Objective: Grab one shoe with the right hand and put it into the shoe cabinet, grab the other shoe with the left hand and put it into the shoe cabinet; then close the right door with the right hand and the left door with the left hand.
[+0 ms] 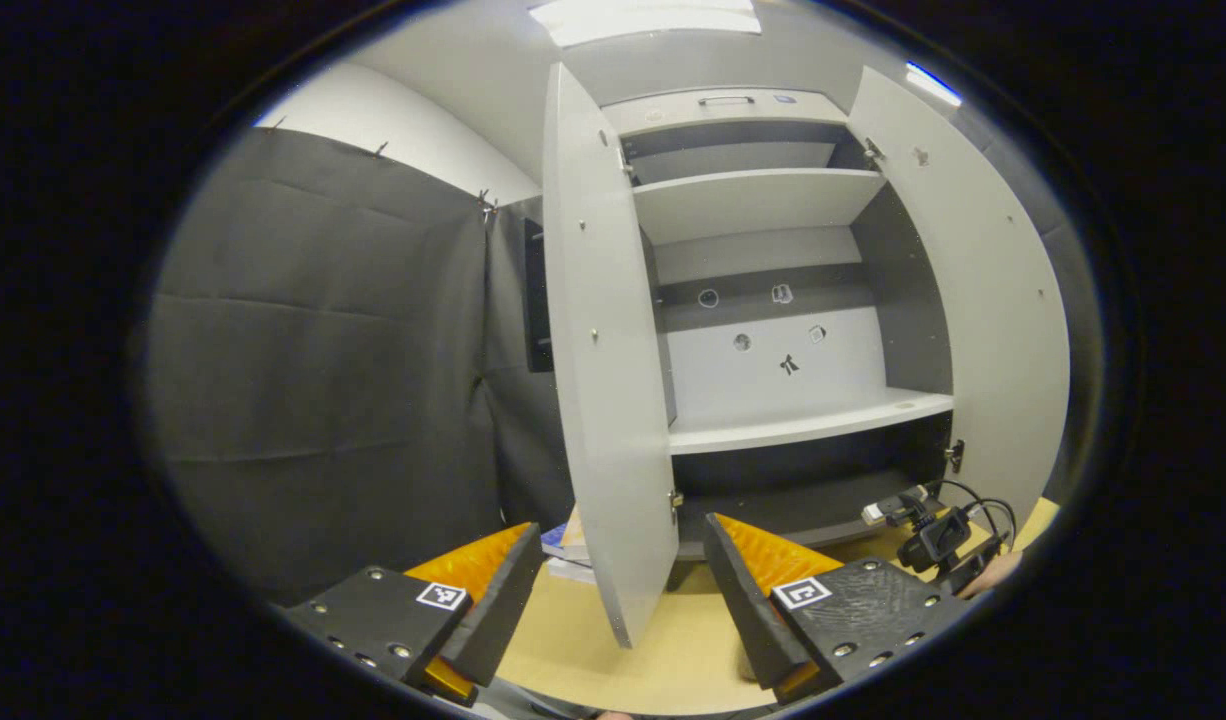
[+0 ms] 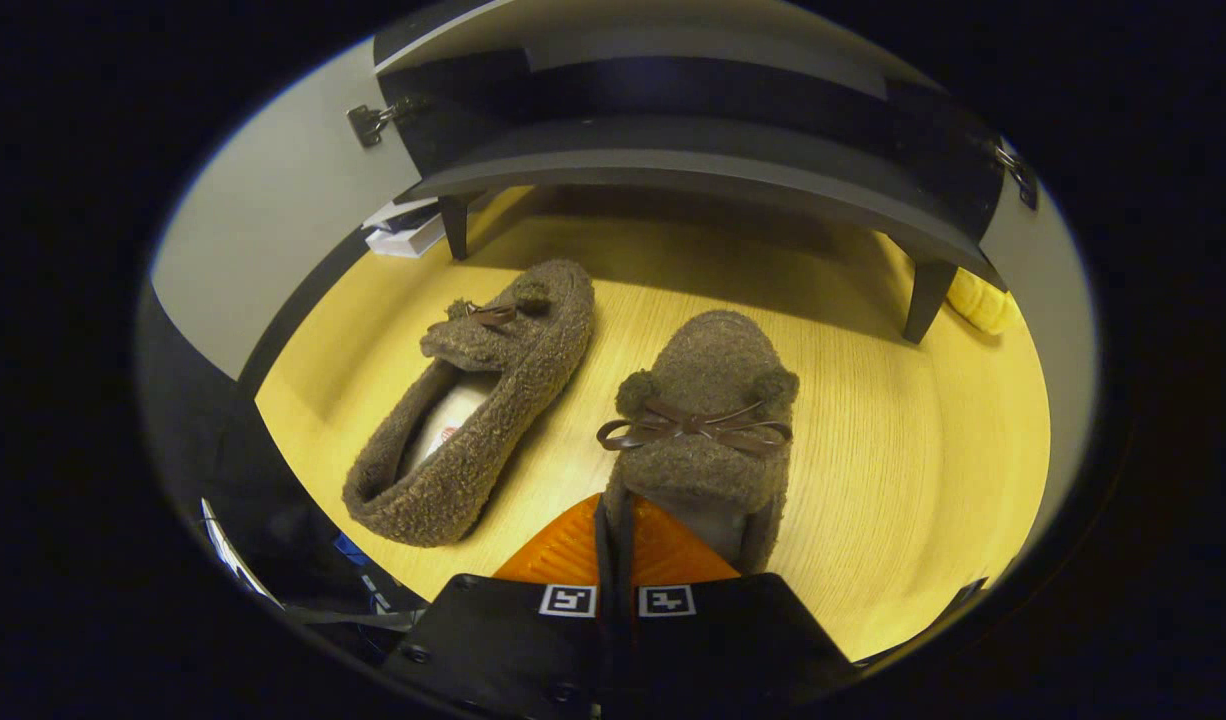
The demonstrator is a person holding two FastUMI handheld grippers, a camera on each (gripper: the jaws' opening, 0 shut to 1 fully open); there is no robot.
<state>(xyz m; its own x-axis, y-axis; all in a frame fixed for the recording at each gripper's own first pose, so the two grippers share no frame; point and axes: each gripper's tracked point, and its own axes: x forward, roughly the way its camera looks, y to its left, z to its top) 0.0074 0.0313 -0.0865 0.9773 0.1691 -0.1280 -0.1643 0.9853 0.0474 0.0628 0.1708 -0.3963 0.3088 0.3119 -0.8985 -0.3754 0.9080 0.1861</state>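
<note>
Two fuzzy slippers are seen in the right gripper view on the wooden floor [image 2: 873,420] in front of the cabinet [image 2: 673,150]. The near slipper [image 2: 708,400] lies toe-first toward the cabinet's front edge, with a thin bow across its top. The other slipper [image 2: 483,400] lies just beside it on its left, angled, apart from it, its pale lining showing.

The right gripper [image 2: 618,545] is at the heel end of the near slipper, its fingers drawn almost together. A thin dark strip runs between them, probably the heel rim, so the slipper is judged to be pinched there, though the contact itself is hidden.

In the left gripper view the left gripper [image 1: 623,600] is held spread wide and empty, facing the cabinet's open interior. The left door [image 1: 603,360] and the right door [image 1: 973,300] both stand open, and the white shelf [image 1: 803,420] is bare.

The slippers are judged to be light, soft and floppy, with a pile that should not slip under the pads. A hold on the heel rim or side wall of the opening is likely best; the toe may sag when lifted, so clearance over the cabinet's bottom edge should be allowed. The bow should not be gripped.
</note>
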